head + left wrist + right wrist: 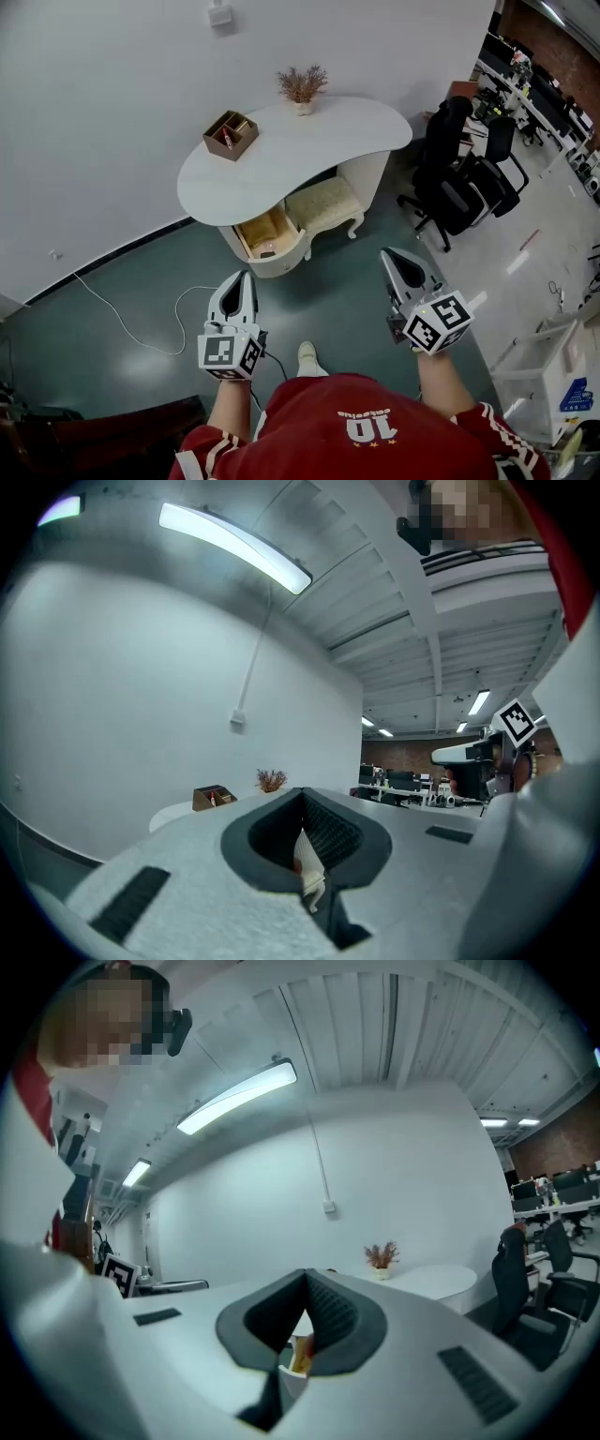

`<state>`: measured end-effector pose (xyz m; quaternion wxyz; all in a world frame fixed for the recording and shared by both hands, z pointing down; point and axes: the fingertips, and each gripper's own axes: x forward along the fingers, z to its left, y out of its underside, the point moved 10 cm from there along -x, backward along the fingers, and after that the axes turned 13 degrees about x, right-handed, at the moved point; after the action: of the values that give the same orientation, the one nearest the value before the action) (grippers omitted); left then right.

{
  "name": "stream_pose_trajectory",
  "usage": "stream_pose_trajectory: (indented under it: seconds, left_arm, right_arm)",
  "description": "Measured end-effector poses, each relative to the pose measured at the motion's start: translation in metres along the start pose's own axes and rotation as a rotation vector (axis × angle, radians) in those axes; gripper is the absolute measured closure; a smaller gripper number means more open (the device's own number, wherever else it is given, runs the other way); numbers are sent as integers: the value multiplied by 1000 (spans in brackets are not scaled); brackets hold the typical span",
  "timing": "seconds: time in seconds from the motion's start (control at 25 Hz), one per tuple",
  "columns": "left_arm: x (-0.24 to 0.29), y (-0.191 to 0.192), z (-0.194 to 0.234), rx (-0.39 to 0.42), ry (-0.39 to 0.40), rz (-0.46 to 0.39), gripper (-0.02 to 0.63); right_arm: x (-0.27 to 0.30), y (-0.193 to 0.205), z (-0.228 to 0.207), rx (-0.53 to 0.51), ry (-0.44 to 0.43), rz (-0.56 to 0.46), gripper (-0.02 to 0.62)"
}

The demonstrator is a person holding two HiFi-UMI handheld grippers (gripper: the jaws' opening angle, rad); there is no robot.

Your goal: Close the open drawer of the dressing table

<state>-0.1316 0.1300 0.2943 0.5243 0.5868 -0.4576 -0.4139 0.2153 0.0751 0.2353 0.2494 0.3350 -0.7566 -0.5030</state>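
Observation:
The white dressing table (pixel 309 141) stands against the wall, well ahead of me. Its drawer (pixel 269 234) hangs open at the front left, wood-lined, with small items inside. Both grippers are held level over the floor, short of the table and touching nothing. My left gripper (pixel 241 278) points at the drawer, jaws together and empty. My right gripper (pixel 395 256) is also shut and empty, off to the drawer's right. In the left gripper view the left gripper (pixel 304 810) partly hides the table top (pixel 173 813). The right gripper view has the right gripper (pixel 305 1290) and the table top (pixel 441 1281).
A cushioned stool (pixel 323 204) is tucked under the table beside the drawer. A wooden organiser box (pixel 230 134) and a dried plant (pixel 302 86) sit on top. Black office chairs (pixel 459 178) stand right of it. A white cable (pixel 141 328) runs across the floor at left.

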Motion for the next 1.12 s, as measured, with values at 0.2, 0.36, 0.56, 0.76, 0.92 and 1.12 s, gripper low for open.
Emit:
stream_pose_trajectory:
  seconds: [0.2,0.36,0.56,0.76,0.92,1.12]
  left_arm:
    - [48,-1,39,33,41,-24,600]
    - [77,-4,56,55,37,-39,601]
    - [93,0,58,56,20,-97,396]
    - [109,23,54,49,47,-54,371]
    - [119,52,45,19,109,5,381]
    - [130,105,38,-65,170,87,390]
  right_arm:
    - [54,-9,-4,-24,14,3,592]
    - [79,-12,-10,-22,12,28,592]
    - [95,-12,-22,-27,1,39,592]
    - [113,-11,-24,-45,-17,52,592]
    - [122,1,-29,-47,-9,78,591]
    - [131,24,-36,-33,26,116,591]
